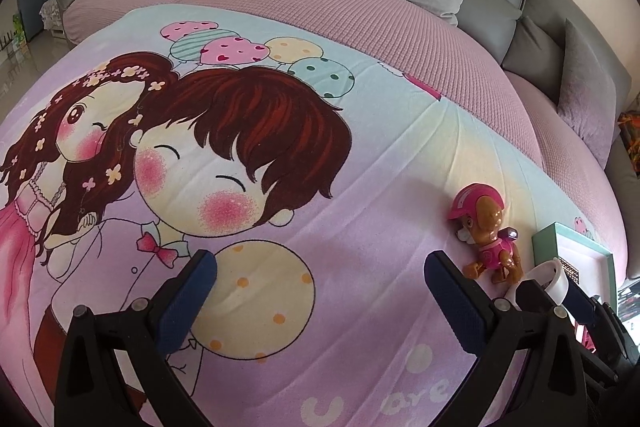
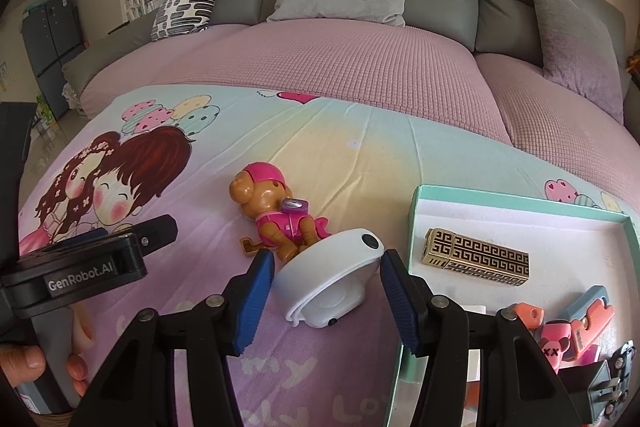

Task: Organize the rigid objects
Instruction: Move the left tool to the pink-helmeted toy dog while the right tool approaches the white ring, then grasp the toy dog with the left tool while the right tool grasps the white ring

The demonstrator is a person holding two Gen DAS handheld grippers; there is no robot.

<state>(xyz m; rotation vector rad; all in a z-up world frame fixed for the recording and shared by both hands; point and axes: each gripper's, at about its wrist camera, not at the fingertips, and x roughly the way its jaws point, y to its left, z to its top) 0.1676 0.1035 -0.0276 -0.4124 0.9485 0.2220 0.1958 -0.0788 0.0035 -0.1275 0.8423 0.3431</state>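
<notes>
Teal tray (image 2: 520, 205) already loaded with gold lighter (image 2: 476, 258) and several small toys. White device (image 2: 332, 279) sits between right gripper (image 2: 326, 301) pads, not visibly clamped. Puppy figure (image 2: 276, 215) left on blanket. Left gripper (image 1: 320, 299) spread, empty.

Before you: a sofa seat in pink waffle cover (image 2: 360, 67), overlaid by a cartoon-print blanket (image 2: 360, 155). Lying directly on the blanket you have a toy dog in pink helmet (image 2: 276, 215), a white plastic device (image 2: 332, 275) touching it, and a mint-rimmed open box (image 2: 520, 201).
</notes>
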